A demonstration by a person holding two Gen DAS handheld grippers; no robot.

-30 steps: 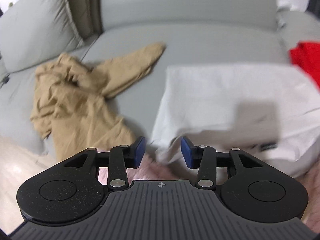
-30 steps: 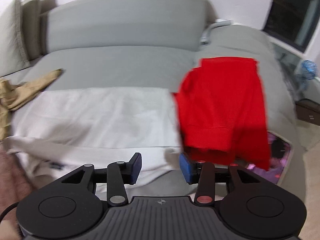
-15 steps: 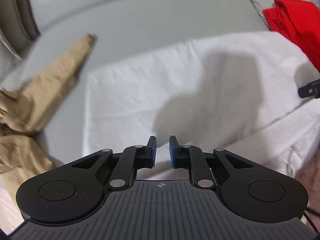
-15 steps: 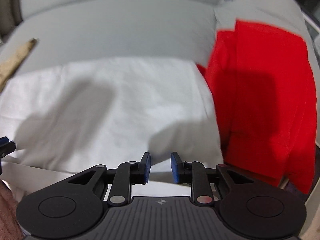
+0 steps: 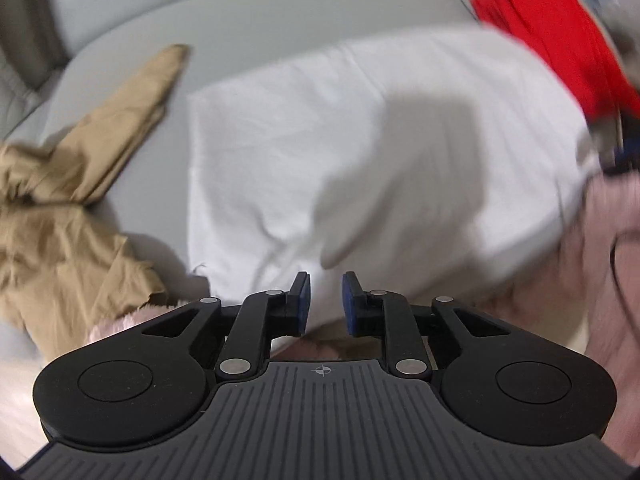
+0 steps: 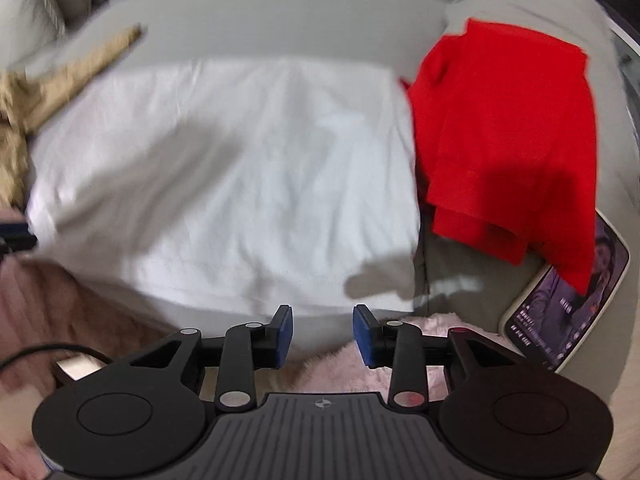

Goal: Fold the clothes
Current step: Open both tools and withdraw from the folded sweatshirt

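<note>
Both aimed steeply down over the near edge of the grey sofa (image 6: pixel 256 12). Left gripper (image 5: pixel 325 304): fingers parting, white cloth edge seen between them, not pinched. Right gripper (image 6: pixel 322 334): fingers parting, nothing gripped. White garment (image 6: pixel 224 172) spread flat on the seat, long axis left to right, between tan garment (image 5: pixel 60 216) and red garment (image 6: pixel 508 132).

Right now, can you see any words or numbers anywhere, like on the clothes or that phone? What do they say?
Phone screen, beside the red garment: small white lines of text show, too small and blurred to read.
Left gripper and right gripper: each body carries only a small crosshair mark, no letters.
White garment, red garment, tan garment: no print or label visible.
</note>
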